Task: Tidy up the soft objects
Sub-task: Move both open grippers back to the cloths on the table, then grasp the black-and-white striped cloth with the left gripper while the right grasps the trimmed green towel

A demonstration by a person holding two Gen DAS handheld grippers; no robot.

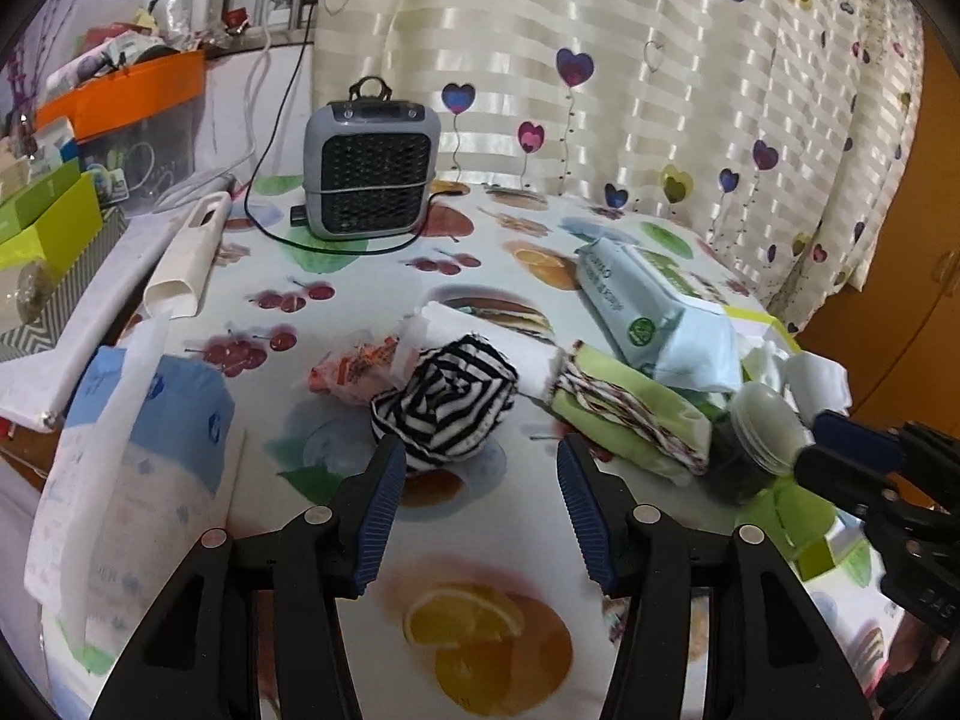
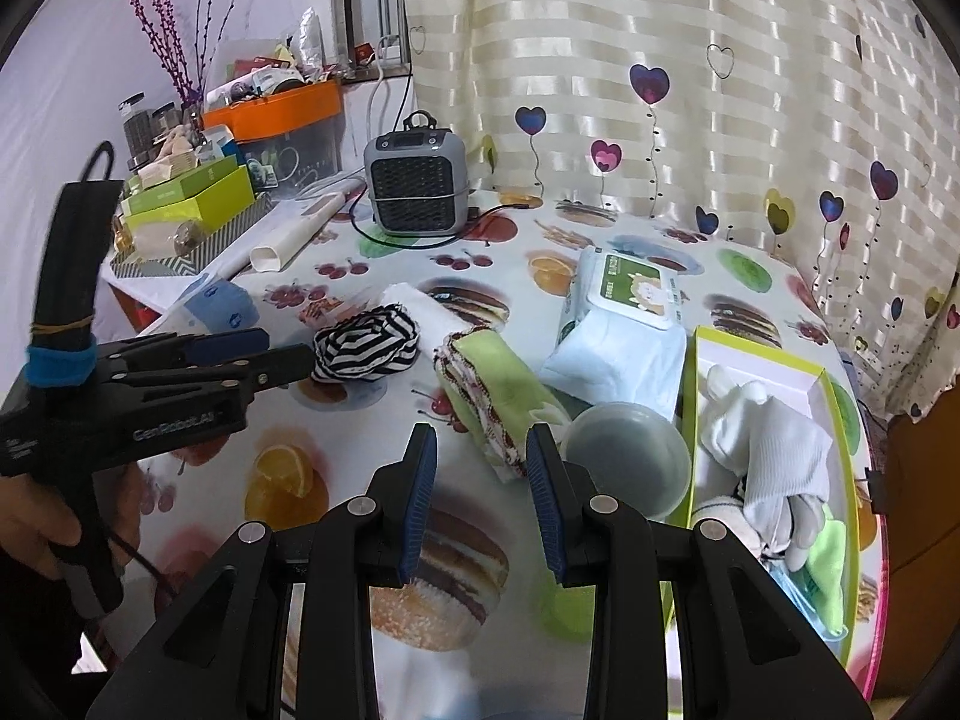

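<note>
The left gripper (image 1: 480,468), jaws apart and holding nothing, reaches for the striped black-and-white cloth bundle (image 1: 447,405) on the table. The right gripper (image 2: 480,456) waits, also holding nothing. Next: squeeze the bundle and carry it to the green box (image 2: 840,420).

left gripper (image 1: 480,468) open, right gripper (image 2: 480,456) apparently empty

Striped cloth (image 2: 366,346) left of folded cloth (image 2: 498,396), wipes pack (image 2: 618,348) right
</note>
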